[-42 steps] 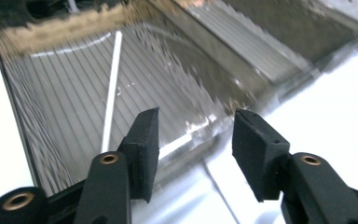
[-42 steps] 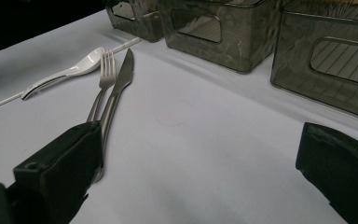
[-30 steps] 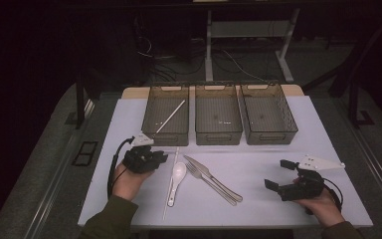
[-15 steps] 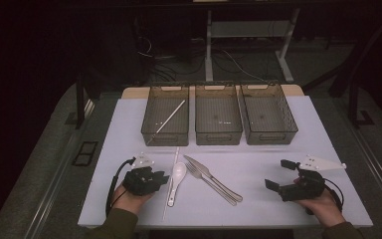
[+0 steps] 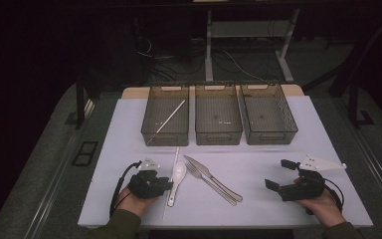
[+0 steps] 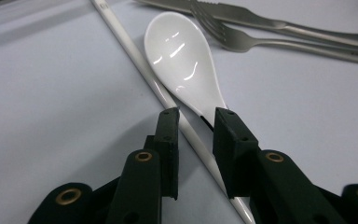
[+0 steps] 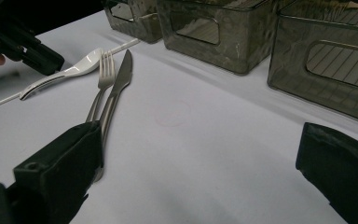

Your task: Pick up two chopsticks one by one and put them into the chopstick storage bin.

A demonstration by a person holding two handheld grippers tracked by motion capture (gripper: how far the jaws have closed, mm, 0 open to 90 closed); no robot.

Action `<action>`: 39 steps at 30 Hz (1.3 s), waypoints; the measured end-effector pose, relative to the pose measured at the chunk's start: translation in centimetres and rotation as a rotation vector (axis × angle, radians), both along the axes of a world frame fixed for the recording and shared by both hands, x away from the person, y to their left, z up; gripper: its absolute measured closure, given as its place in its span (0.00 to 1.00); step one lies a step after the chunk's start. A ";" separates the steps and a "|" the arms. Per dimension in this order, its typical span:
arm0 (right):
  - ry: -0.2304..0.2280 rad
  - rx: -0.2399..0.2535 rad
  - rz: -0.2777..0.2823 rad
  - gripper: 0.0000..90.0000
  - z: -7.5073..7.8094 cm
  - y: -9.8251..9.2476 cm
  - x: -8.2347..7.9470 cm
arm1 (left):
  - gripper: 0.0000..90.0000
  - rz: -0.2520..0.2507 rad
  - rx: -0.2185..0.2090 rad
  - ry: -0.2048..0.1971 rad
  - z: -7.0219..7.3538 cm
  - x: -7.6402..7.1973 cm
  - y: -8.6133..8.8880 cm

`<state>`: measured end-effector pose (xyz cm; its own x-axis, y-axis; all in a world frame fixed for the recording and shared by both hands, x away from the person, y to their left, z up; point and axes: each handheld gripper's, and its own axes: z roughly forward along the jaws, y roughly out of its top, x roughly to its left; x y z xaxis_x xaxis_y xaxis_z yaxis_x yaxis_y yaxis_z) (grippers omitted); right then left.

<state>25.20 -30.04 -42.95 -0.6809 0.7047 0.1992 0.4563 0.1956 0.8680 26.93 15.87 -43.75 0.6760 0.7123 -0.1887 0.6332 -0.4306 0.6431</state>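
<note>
Left gripper view: hand-held gripper (image 6: 196, 122) hides chopstick (image 6: 135, 55) lower end.

A recording lab bench is showing: a white table (image 5: 129, 144) is standing on dark floor, cables (image 5: 149, 52) are trailing behind, three wire bins (image 5: 219, 119) are sitting in a row.

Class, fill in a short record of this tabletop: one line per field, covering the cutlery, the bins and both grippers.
Surface: white table mat
Bins: three dark see-through plastic bins in a row; left bin holds one white chopstick
Loose cutlery: white ceramic soup spoon, long white chopstick, steel fork, steel table knife
Left gripper: jaws open, straddling the long chopstick beside the spoon's handle, not yet pressing on either
Right gripper: jaws wide open, nothing between them, apart from the cutlery
</note>
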 end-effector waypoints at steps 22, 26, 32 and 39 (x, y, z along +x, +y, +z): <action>-0.003 -0.001 -0.001 0.01 0.0 -0.1 0.0 | 0.84 -0.001 0.085 -0.021 0.1 0.0 0.2; -0.005 -0.003 0.000 0.01 0.0 0.0 -0.1 | 0.87 -0.001 0.100 -0.025 0.1 0.0 0.5; -0.008 -0.001 -0.001 0.01 0.1 -0.1 -0.1 | 0.89 0.026 0.114 -0.027 0.2 0.2 1.4; -0.009 -0.003 0.000 0.01 0.1 0.0 -0.1 | 0.91 0.053 0.134 -0.031 0.4 0.6 2.6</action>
<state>25.11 -30.08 -42.86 -0.6825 0.7056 0.1908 0.4484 0.1981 0.8716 27.51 18.50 -43.39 0.6411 0.7643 -0.0692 0.6382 -0.4809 0.6012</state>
